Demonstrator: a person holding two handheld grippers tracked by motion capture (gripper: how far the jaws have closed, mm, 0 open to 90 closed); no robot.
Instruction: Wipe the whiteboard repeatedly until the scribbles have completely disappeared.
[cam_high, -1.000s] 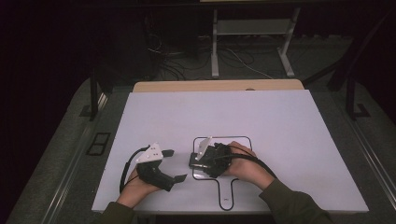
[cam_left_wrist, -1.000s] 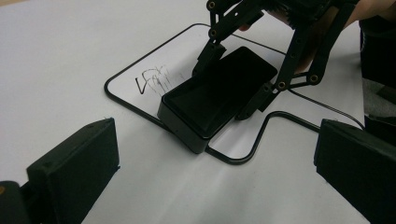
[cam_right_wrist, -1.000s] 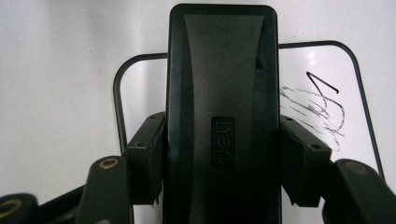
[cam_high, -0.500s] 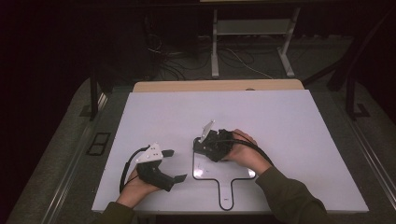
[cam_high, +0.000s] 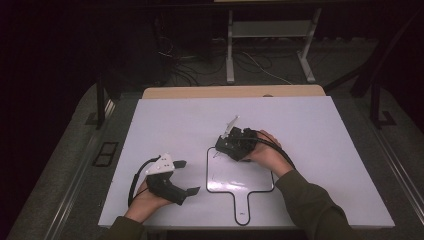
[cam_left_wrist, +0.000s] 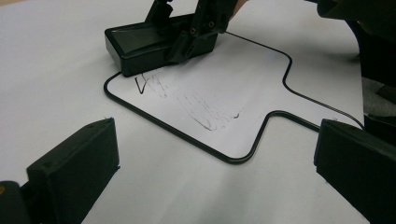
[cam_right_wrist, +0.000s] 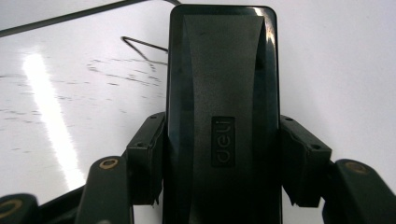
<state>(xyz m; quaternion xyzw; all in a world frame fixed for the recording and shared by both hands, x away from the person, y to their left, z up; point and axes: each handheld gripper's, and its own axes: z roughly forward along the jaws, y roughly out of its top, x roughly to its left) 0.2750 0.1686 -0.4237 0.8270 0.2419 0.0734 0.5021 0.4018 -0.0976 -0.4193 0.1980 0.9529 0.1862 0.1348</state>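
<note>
A small white board (cam_high: 241, 176) with a black border and a handle lies flat on the white table (cam_high: 305, 125). Faint marker smears (cam_left_wrist: 187, 95) cross the board near its far left corner. My right gripper (cam_high: 226, 145) is shut on a black board eraser (cam_right_wrist: 222, 93), jaws pressed on its two long sides, with the eraser (cam_left_wrist: 144, 44) flat on that corner. My left gripper (cam_high: 186, 176) rests on the table left of the board, open, with nothing between its jaws (cam_left_wrist: 215, 163).
A wooden strip (cam_high: 230, 91) runs along the table's far edge. Beyond it, cables and a metal stand (cam_high: 230, 55) are on the dark floor. Bare table top spreads beyond and to the right of the board.
The right gripper has slid the eraser away from the person, from the board's middle to its far left corner. The left gripper has stayed in place.
</note>
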